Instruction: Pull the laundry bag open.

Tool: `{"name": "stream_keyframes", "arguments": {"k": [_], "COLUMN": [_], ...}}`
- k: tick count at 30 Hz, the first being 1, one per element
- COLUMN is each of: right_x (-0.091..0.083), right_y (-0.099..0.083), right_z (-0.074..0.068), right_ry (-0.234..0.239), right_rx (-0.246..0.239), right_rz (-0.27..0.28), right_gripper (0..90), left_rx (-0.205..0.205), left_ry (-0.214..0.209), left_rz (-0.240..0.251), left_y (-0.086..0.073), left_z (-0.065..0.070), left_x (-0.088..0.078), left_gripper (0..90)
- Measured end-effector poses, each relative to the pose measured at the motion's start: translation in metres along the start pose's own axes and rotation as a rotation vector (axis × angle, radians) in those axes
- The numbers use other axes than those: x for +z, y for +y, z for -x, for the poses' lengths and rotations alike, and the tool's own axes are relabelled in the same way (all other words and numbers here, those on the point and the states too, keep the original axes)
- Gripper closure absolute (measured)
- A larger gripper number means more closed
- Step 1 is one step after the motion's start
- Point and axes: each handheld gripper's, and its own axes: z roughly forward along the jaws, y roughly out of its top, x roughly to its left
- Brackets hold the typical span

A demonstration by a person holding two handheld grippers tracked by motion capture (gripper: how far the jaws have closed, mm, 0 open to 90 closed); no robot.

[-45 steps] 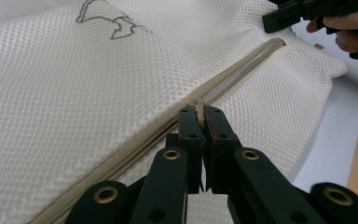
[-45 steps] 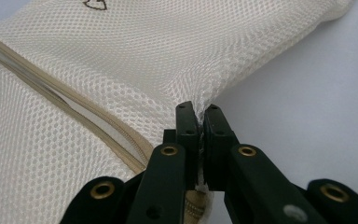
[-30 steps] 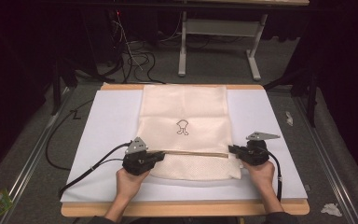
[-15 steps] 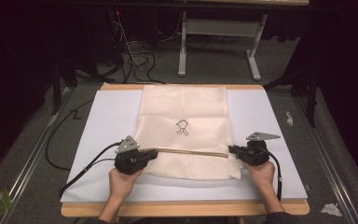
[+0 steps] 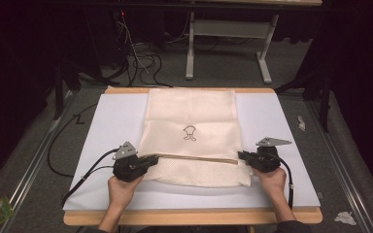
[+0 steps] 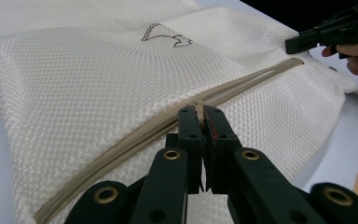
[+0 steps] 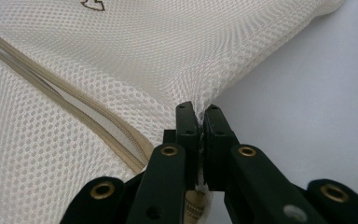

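A cream mesh bag (image 5: pixel 189 111) with a small dark logo lies flat on the white mat (image 5: pixel 111 126). A tan zipper (image 5: pixel 194 158) crosses its near part. My left gripper (image 5: pixel 148 160) is shut on the zipper pull (image 6: pixel 198 111) at the bag's left side. My right gripper (image 5: pixel 241 155) is shut on the mesh fabric (image 7: pixel 198 114) at the bag's right edge, beside the zipper's end (image 7: pixel 135 144). Between the two grippers the zipper (image 6: pixel 242 86) looks parted. Farther off in the left gripper view, the right gripper (image 6: pixel 303 42) shows in a hand.
The mat covers a wooden table whose front edge (image 5: pixel 189 217) is near the person's forearms. Cables trail from both grippers across the mat. A metal frame (image 5: pixel 223 29) and cables sit on the floor behind. Paper scraps (image 5: pixel 345 217) lie on the floor at the right.
My left gripper has slid to the left along the zipper line with the pull in its jaws. The right gripper has stayed put on the bag's edge.
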Motion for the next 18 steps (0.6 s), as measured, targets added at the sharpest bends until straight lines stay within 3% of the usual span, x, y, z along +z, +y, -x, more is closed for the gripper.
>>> {"name": "stream_keyframes", "arguments": {"k": [18], "right_x": [-0.003], "right_y": [0.005], "right_z": [-0.001], "right_ry": [-0.024], "right_rx": [-0.008], "right_rz": [0.010], "right_gripper": [88.3], "left_rx": [-0.023], "left_ry": [0.034], "left_rz": [0.025], "left_y": [0.001], "left_z": [-0.011], "left_x": [-0.012], "left_gripper": [87.1]}}
